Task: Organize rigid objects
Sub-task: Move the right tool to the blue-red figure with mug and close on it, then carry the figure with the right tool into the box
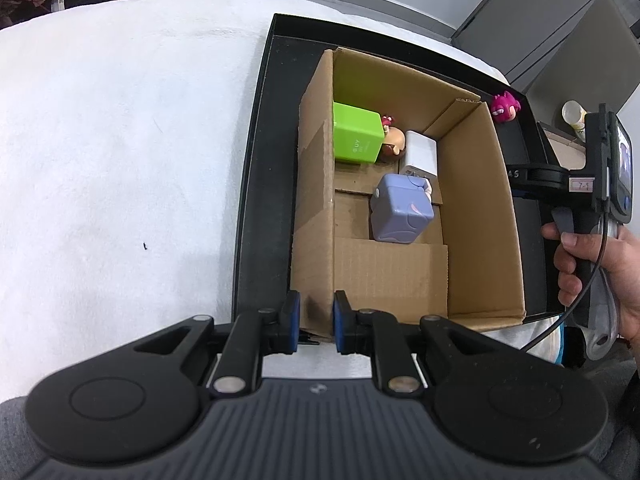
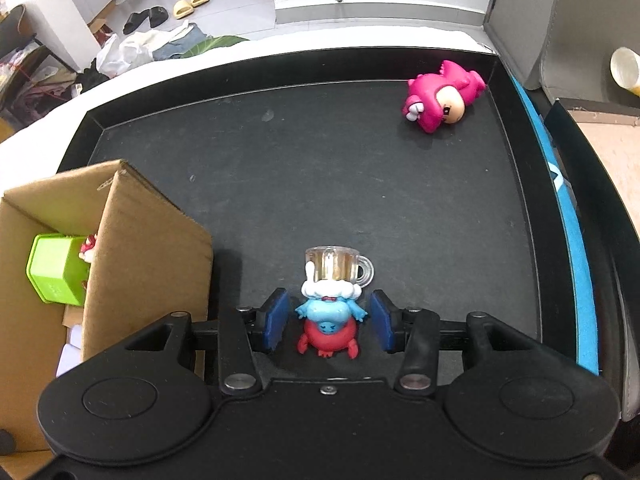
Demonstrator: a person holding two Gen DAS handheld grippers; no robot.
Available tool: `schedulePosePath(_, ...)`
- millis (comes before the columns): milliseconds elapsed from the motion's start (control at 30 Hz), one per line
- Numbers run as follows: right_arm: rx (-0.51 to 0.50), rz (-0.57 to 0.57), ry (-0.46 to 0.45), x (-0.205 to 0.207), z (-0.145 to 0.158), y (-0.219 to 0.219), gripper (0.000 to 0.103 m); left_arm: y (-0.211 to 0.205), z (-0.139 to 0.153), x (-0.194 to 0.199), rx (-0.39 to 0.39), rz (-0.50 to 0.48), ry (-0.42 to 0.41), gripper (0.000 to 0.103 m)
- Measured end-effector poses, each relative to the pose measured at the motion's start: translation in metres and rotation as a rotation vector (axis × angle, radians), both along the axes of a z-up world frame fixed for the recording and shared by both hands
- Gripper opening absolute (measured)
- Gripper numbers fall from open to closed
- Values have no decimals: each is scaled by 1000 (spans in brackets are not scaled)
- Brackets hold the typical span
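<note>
A cardboard box [image 1: 480,208] stands in a black tray [image 1: 256,160]. Inside it are a green box [image 1: 356,136], a white box [image 1: 420,152], a purple cube [image 1: 400,212] and a small brown figurine [image 1: 394,140]. My left gripper [image 1: 316,322] is shut on the box's near left wall. On the tray floor [image 2: 280,160] lies a blue-and-red figurine with a beer mug [image 2: 330,312]. My right gripper [image 2: 328,322] straddles it, open, with a gap on each side. A pink figurine [image 2: 440,98] lies in the tray's far right corner.
The tray rests on a white cloth-covered table [image 1: 120,140]. A paper cup [image 2: 624,68] stands beyond the tray's right rim, beside a grey cabinet. A hand [image 1: 588,264] holds the right gripper's handle. Bags and slippers lie on the floor behind.
</note>
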State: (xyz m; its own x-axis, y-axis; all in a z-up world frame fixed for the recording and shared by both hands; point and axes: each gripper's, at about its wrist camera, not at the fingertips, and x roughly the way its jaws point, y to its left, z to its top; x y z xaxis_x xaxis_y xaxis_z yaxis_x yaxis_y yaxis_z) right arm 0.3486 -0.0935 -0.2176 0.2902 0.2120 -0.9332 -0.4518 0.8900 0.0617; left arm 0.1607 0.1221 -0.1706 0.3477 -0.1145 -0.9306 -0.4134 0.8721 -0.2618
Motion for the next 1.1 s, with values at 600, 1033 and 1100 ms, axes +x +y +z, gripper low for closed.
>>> schedulePosePath(600,-20,16,-68,-21,46,-20,38,-1,-2,1,-1,0,3,16)
schedulePosePath(1033,52,74,-97,-32,97,-7,38,2,-1,1,-17,7,2,16)
schedulePosePath(1100,60,86,-100,-33,104,-3,38,2,-1,0,-19,9,-1,15)
